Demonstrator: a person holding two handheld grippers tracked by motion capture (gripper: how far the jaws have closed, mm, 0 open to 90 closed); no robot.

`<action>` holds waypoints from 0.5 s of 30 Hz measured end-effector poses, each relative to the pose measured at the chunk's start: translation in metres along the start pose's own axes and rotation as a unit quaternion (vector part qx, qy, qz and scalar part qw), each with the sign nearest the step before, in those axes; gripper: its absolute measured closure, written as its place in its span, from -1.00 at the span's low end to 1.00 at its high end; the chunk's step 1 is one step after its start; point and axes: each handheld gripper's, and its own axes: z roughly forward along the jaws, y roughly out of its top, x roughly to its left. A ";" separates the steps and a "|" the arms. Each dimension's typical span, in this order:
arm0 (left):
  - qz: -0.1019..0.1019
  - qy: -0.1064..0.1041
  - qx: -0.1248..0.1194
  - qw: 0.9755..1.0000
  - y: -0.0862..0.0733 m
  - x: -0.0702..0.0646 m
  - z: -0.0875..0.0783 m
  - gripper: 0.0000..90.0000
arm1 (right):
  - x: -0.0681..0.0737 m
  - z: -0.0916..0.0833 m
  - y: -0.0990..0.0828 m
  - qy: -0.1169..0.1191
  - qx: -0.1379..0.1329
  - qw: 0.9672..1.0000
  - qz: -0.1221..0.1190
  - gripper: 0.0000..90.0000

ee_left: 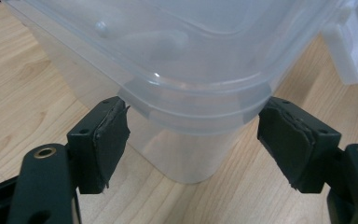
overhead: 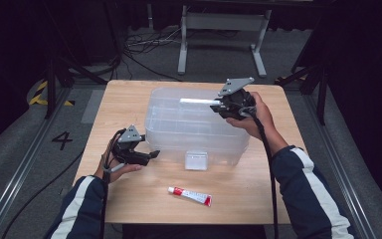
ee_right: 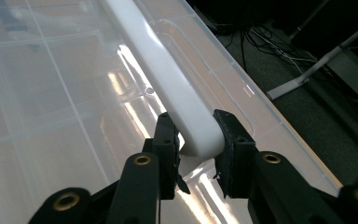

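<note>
A clear plastic storage box with its lid on stands in the middle of the wooden table. My right gripper is at the box's far right top, shut on the end of the lid's white handle bar, one pad on each side of it. My left gripper is level at the box's near left corner. That corner sits between its wide-set jaws, and both pad tips touch the rim.
A white latch hangs on the box's near wall. A white and red tube lies on the table in front of the box. Cables and a metal stand are on the floor beyond the table.
</note>
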 end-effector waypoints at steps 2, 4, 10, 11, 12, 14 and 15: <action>0.001 0.002 0.000 1.000 0.000 0.000 -0.001 -0.43 | -0.001 0.000 0.000 0.002 0.000 1.000 0.001 0.60; -0.006 -0.003 0.001 1.000 -0.001 0.001 -0.004 -0.40 | -0.003 -0.001 0.002 -0.001 -0.001 1.000 -0.001 0.60; -0.001 0.007 -0.002 1.000 -0.004 -0.001 -0.013 -0.28 | -0.010 -0.005 0.007 0.001 -0.001 1.000 0.003 0.60; -0.002 0.009 -0.003 1.000 -0.005 -0.001 -0.015 -0.28 | -0.010 -0.005 0.007 0.001 -0.002 1.000 0.004 0.60; -0.001 0.015 -0.001 1.000 -0.005 -0.002 -0.017 -0.26 | -0.011 -0.006 0.008 0.001 -0.002 1.000 0.005 0.60; 0.000 0.022 -0.001 1.000 -0.004 -0.004 -0.022 -0.22 | -0.013 -0.006 0.009 0.002 -0.002 1.000 0.004 0.60; -0.004 0.022 -0.007 1.000 -0.004 -0.005 -0.025 -0.22 | -0.014 -0.006 0.009 0.004 -0.002 1.000 0.005 0.60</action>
